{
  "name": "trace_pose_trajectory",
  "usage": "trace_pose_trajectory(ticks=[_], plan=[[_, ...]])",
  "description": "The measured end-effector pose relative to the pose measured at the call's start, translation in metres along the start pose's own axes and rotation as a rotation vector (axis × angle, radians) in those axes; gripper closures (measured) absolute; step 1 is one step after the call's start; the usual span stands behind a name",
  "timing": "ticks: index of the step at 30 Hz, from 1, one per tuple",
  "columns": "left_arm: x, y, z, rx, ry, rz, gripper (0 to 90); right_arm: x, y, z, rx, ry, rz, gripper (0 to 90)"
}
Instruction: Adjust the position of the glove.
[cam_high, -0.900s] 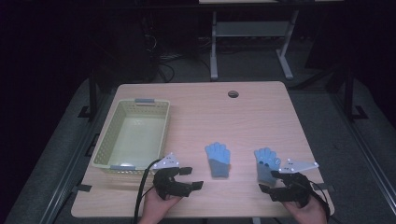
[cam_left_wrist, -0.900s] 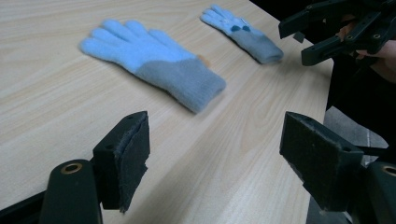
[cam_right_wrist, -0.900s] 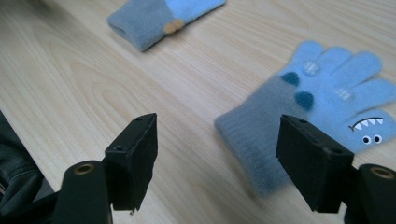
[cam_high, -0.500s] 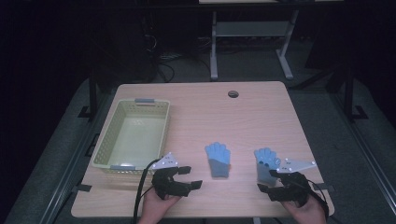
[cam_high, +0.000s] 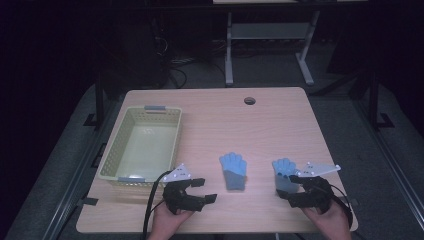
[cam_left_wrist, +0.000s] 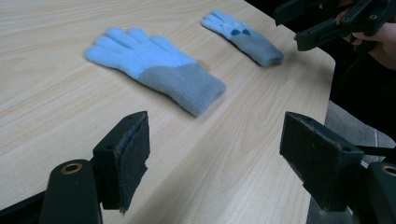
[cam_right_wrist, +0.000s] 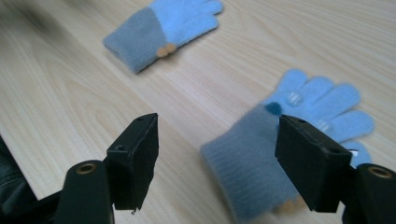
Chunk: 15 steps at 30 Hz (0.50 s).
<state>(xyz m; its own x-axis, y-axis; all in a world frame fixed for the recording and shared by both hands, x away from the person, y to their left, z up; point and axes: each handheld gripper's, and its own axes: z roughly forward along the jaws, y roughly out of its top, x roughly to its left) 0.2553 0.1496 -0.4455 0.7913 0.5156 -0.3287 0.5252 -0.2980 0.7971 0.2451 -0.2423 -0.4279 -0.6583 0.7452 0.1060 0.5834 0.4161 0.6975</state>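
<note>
Two light-blue knit gloves with grey cuffs lie flat near the table's front edge, the left glove (cam_high: 233, 170) mid-table and the right glove (cam_high: 284, 172) beside it. My left gripper (cam_high: 205, 190) stands open left of the left glove (cam_left_wrist: 154, 67), with bare wood between its jaws. My right gripper (cam_high: 288, 187) is open at the right glove's cuff (cam_right_wrist: 247, 161). The cuff lies between the jaws, close to the right one, and the pads do not press on it. The left glove (cam_right_wrist: 163, 28) lies farther off in the right gripper view.
A pale yellow-green basket (cam_high: 112, 155) with nothing in it stands at the table's left. A round cable hole (cam_high: 249, 100) sits near the far edge. Metal frame legs (cam_high: 229, 45) and cables lie on the dark floor beyond. In the left gripper view, the right gripper (cam_left_wrist: 336, 21) shows at top right.
My right gripper has edged a little forward toward the right glove's cuff. The left gripper and both gloves have stayed put.
</note>
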Motion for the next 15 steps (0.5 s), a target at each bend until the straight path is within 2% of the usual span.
trace_pose_trajectory(ticks=[15], plan=[[0.002, 0.001, -0.003, -0.018, 0.008, -0.007, 24.0, -0.023, 0.027, -0.001, 0.049, 0.009, -0.004, 32.0]])
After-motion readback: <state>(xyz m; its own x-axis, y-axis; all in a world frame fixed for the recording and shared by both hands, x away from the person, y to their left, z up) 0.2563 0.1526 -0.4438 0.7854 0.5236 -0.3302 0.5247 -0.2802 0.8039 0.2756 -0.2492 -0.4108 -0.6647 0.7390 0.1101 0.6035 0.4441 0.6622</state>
